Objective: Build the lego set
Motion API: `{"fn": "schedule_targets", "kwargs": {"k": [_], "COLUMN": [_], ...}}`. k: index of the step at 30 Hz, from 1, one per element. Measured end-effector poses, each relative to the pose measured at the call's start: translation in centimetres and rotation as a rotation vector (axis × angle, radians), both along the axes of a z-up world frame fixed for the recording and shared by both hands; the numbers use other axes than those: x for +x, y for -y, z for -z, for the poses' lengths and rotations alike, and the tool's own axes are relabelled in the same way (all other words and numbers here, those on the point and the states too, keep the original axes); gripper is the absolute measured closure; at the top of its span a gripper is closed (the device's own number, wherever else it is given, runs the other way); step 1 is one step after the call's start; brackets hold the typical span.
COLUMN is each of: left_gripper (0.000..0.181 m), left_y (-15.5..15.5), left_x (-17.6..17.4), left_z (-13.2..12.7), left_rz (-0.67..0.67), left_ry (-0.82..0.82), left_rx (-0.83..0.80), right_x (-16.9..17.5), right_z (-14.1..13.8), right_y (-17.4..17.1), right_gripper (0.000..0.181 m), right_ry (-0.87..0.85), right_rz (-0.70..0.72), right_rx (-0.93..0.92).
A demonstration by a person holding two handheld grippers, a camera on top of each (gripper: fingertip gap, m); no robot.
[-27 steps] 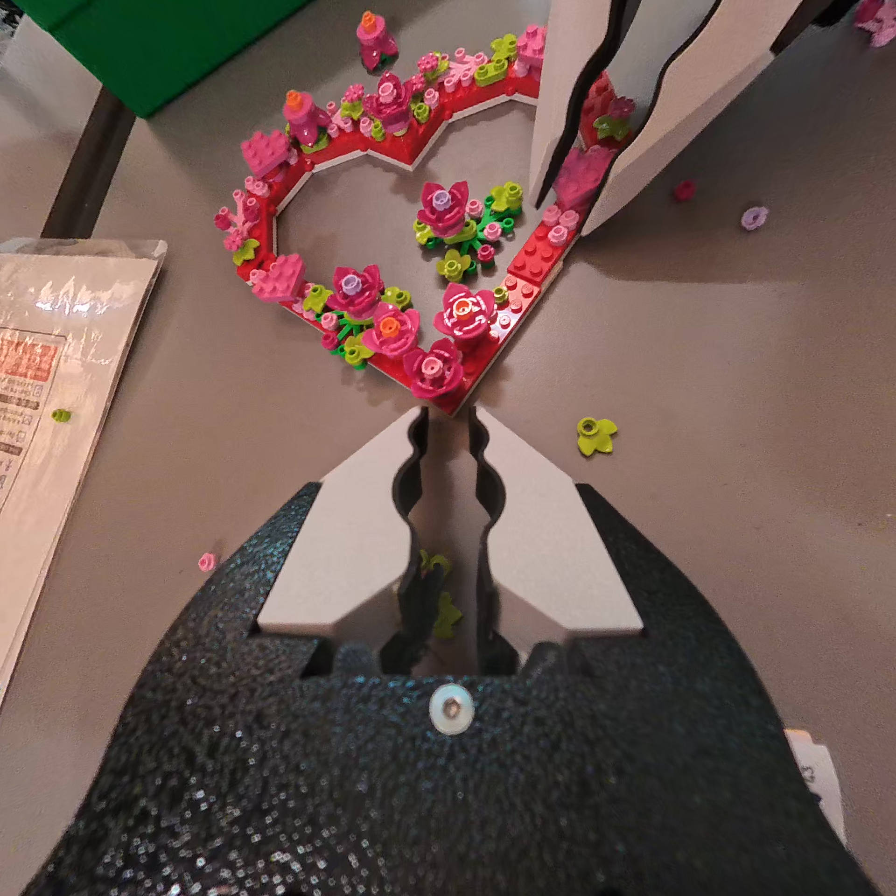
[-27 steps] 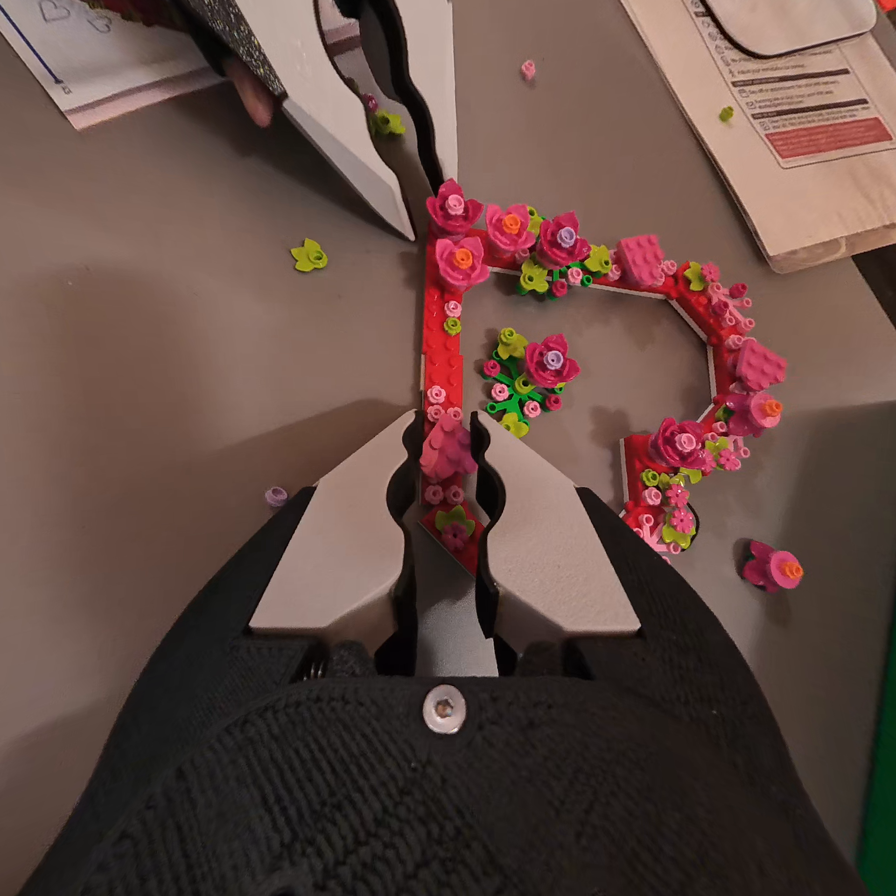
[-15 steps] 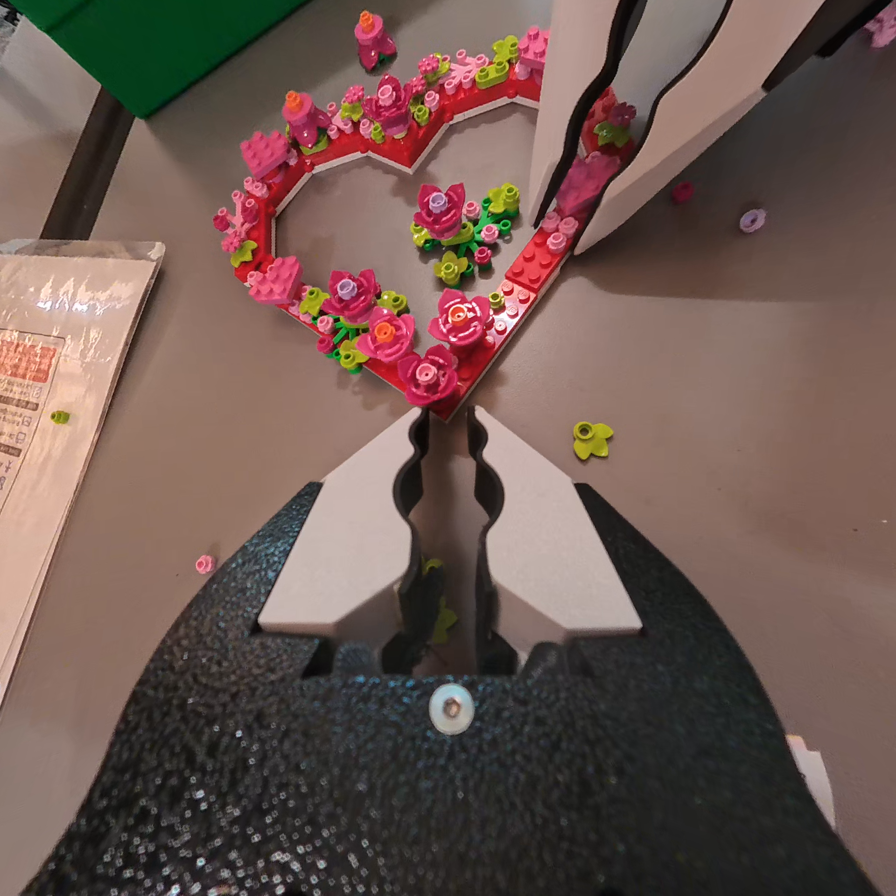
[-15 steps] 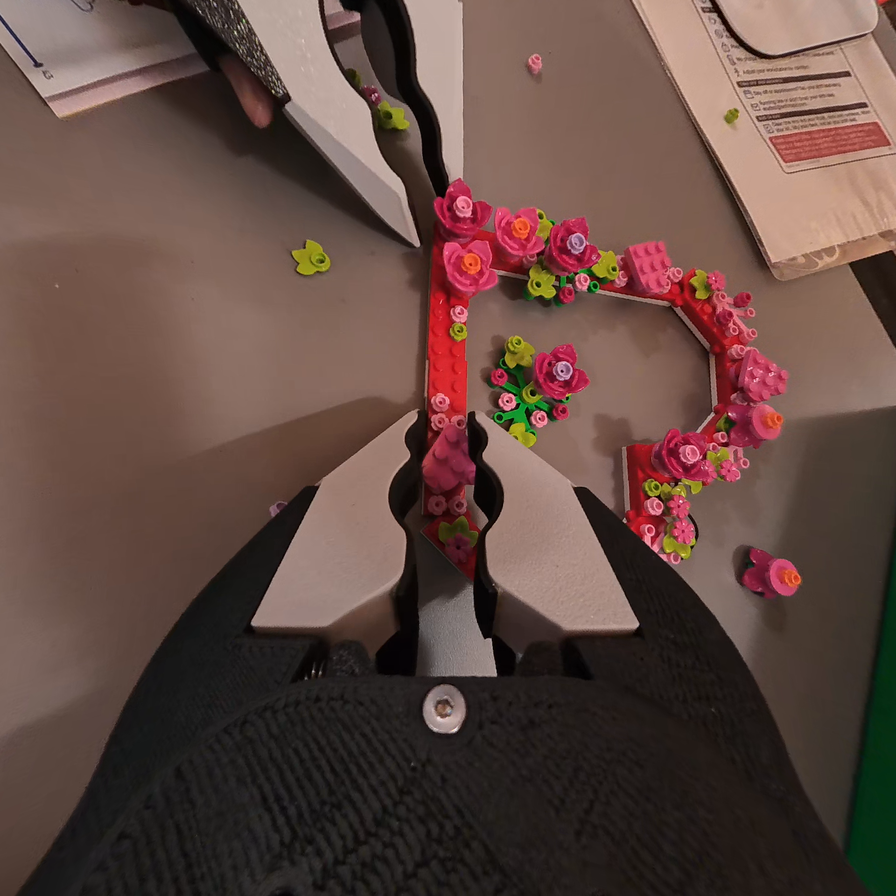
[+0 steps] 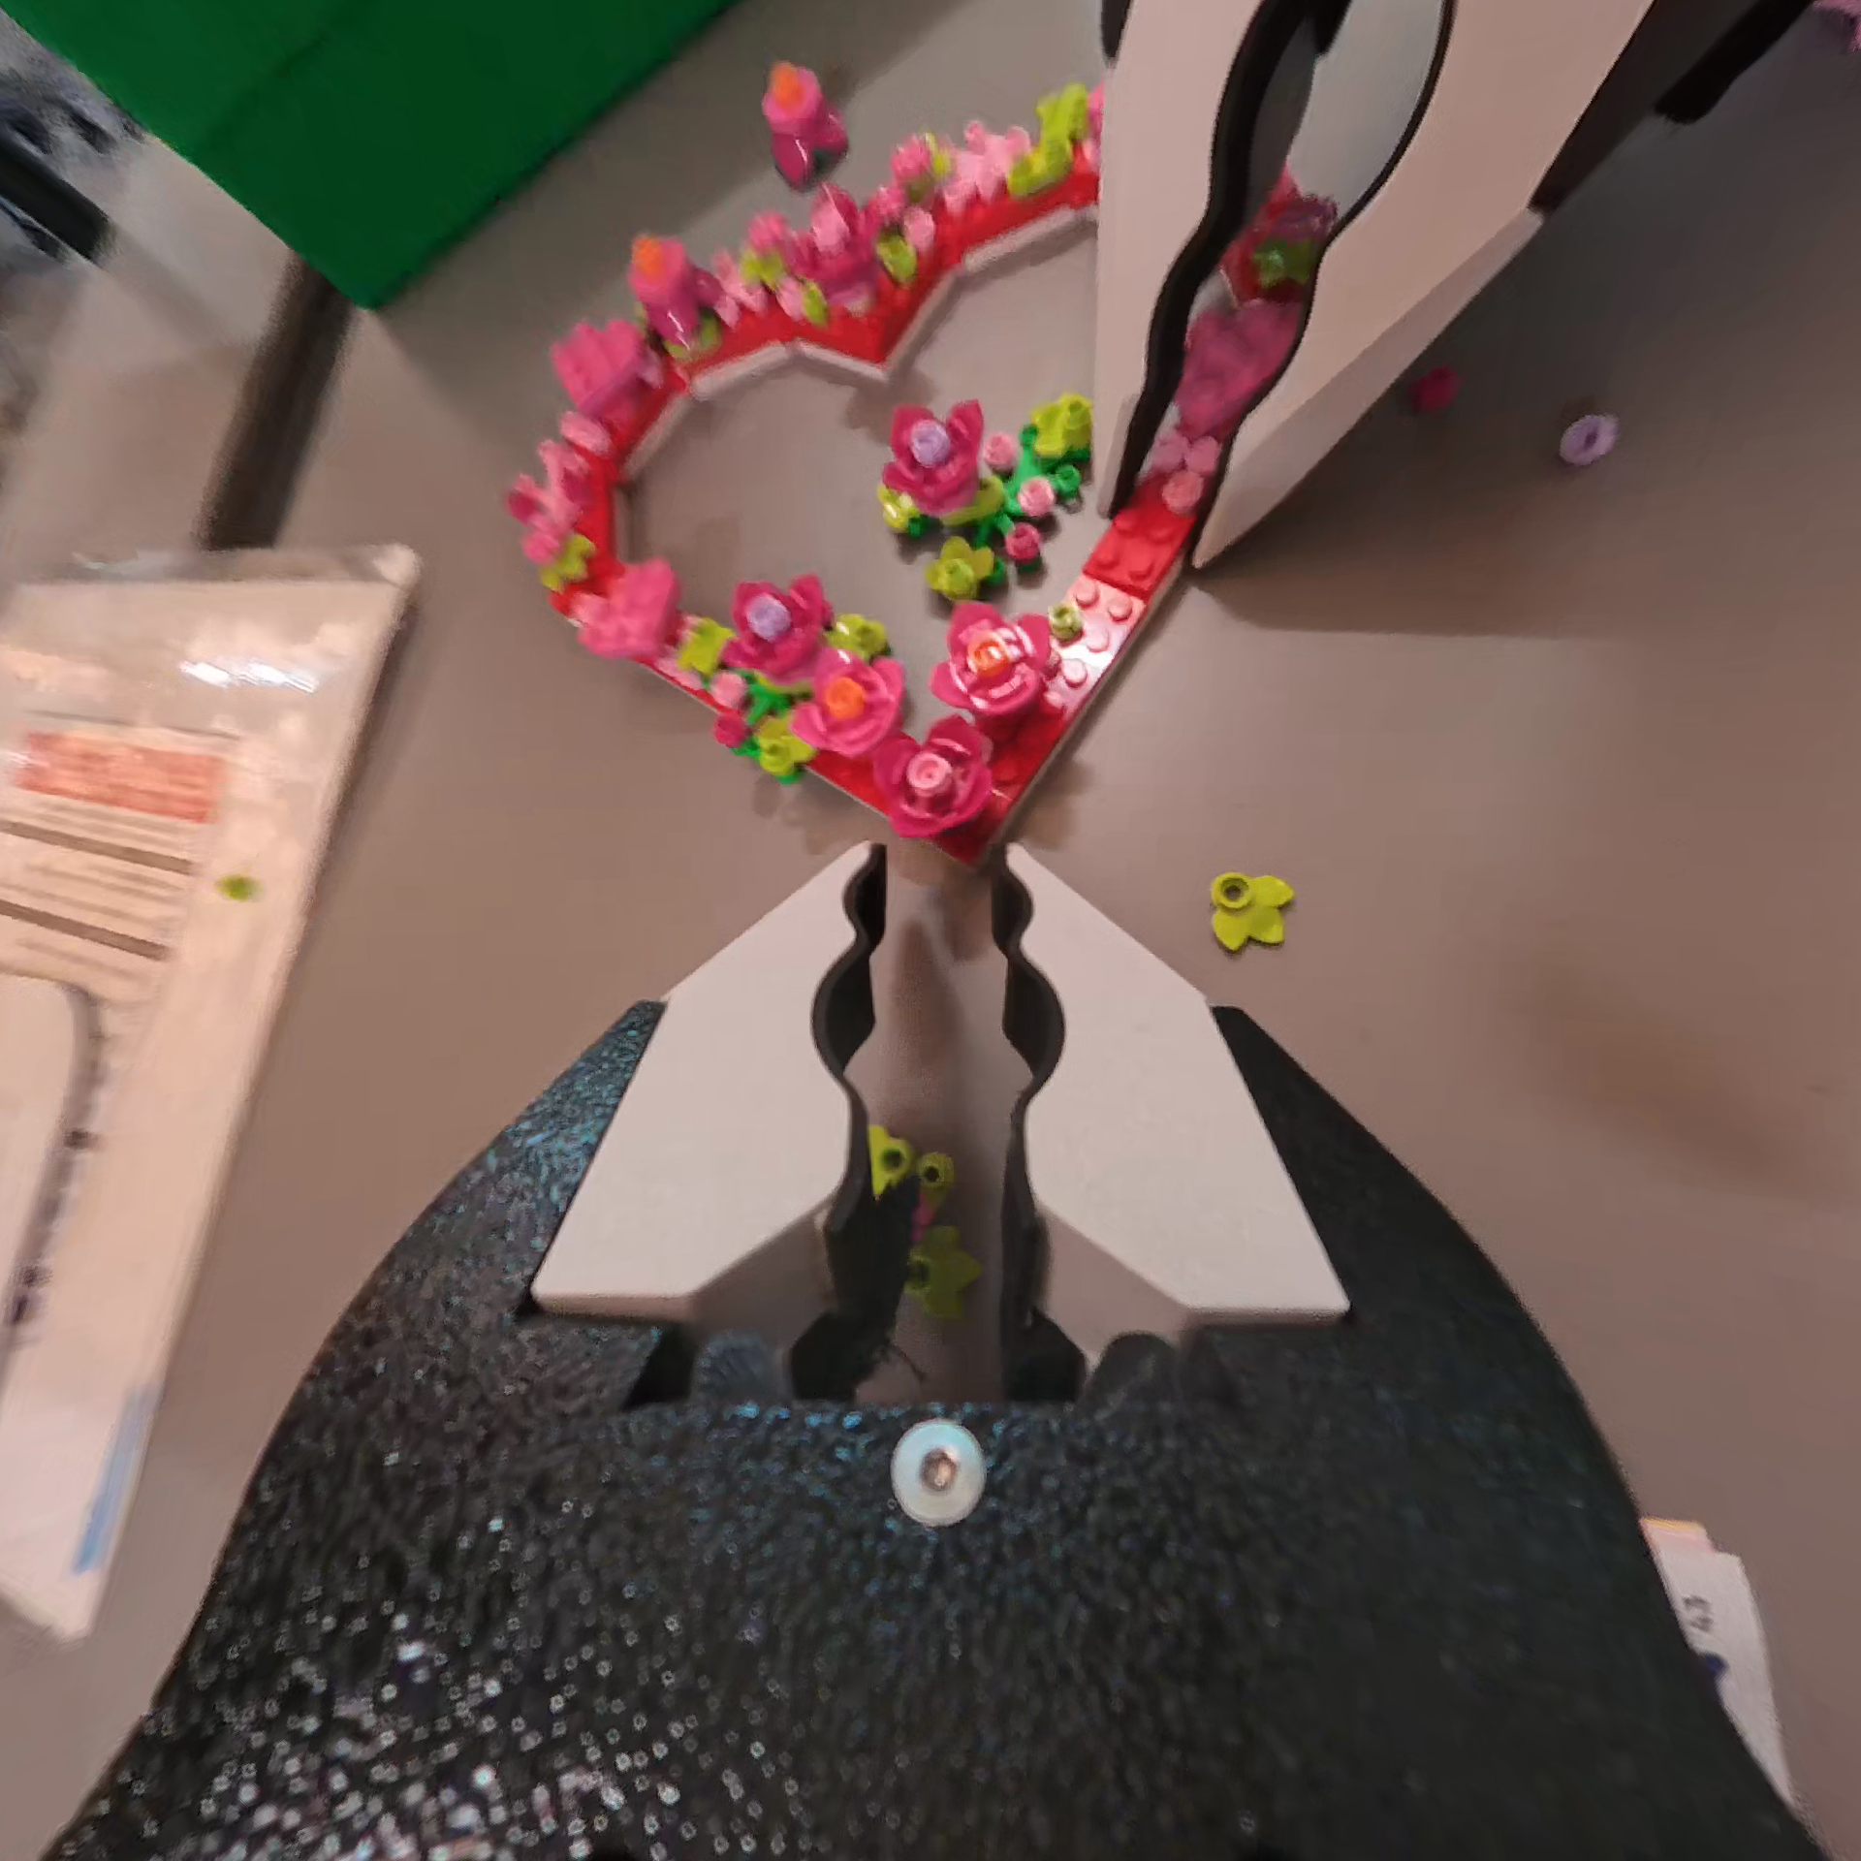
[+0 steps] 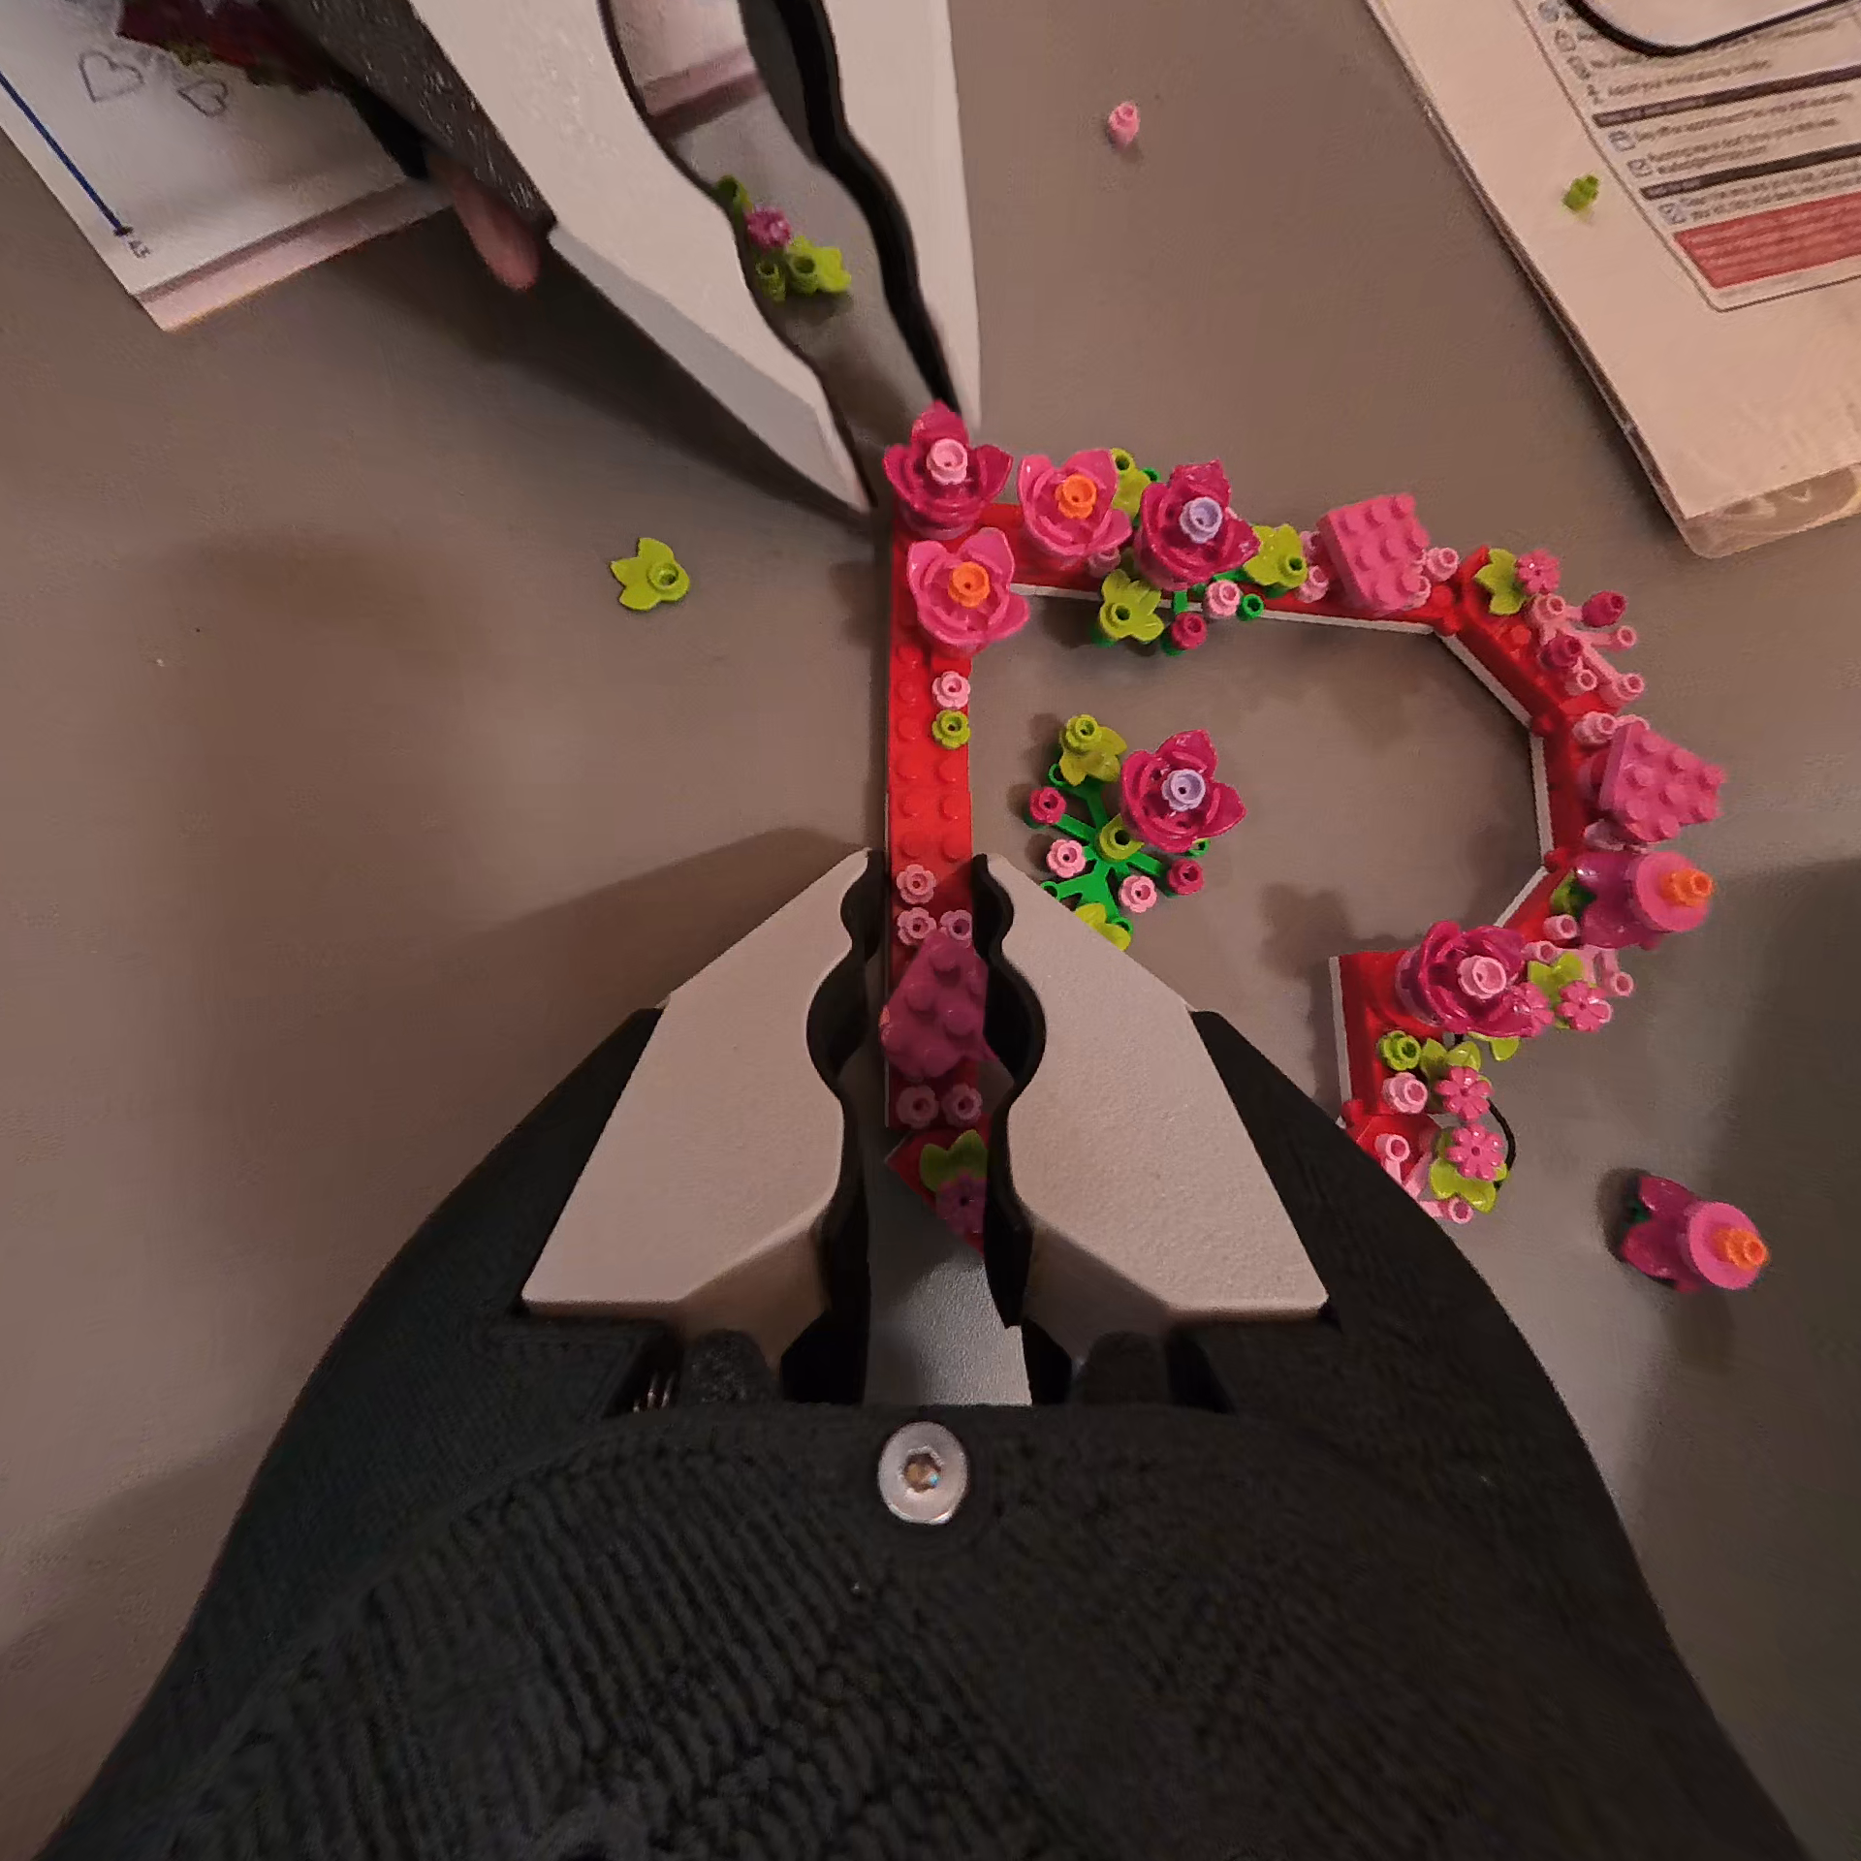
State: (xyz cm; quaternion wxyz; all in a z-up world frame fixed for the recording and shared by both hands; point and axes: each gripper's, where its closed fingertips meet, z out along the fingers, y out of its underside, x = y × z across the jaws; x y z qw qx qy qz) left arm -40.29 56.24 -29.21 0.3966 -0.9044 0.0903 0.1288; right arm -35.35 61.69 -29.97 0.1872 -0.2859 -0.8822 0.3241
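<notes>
Centrally on the grey worktop [image 6: 302, 806] a red heart-shaped lego frame [image 6: 926, 765] is laid flat, its rim studded with pink and magenta flowers and lime leaves. One straight side of the frame is straddled by the right gripper [image 6: 921, 876], whose jaws are closed to a narrow gap around the red strip and a magenta brick [image 6: 932, 1007] seated on it; whether the pads press the strip cannot be told. At the pointed tip of the heart the left gripper [image 5: 942, 866] is seen, its jaws narrowly parted with nothing between the tips; small lime leaf pieces [image 5: 921, 1219] are seen on the worktop through the gap farther back. Inside the frame a loose flower cluster [image 6: 1138, 816] on a green stem piece is placed. Outside the frame, near its tip, a single lime leaf [image 6: 650, 576] is found. Beyond the frame's far rim a paper packet [image 6: 1712, 252] is laid.
</notes>
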Motion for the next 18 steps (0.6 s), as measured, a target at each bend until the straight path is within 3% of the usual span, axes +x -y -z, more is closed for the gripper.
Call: {"fn": "schedule_targets", "kwargs": {"k": [1, 6, 15, 18], "left_gripper": [0.161, 0.142, 0.136, 0.136], "left_y": [-0.1, -1.1, -2.9, -3.1], "left_x": [0.0, 1.9, 4.1, 4.5], "left_z": [-0.5, -1.9, -2.8, -3.0], "left_rz": [0.005, 0.087, 0.199, 0.21], "left_ry": [-0.021, -0.059, -0.37, -0.366], "left_rx": [0.018, 0.095, 0.162, 0.185], "right_x": [0.0, 0.0, -0.1, -0.1], "right_z": [0.0, -0.2, -1.1, -0.5], "right_y": [0.0, 0.0, 0.0, 0.1], "right_gripper": [0.166, 0.167, 0.167, 0.167], "right_ry": [-0.001, -0.01, -0.024, -0.021], "right_rz": [-0.004, -0.013, 0.001, -0.005], "right_rx": [0.002, -0.016, -0.075, -0.038]}}
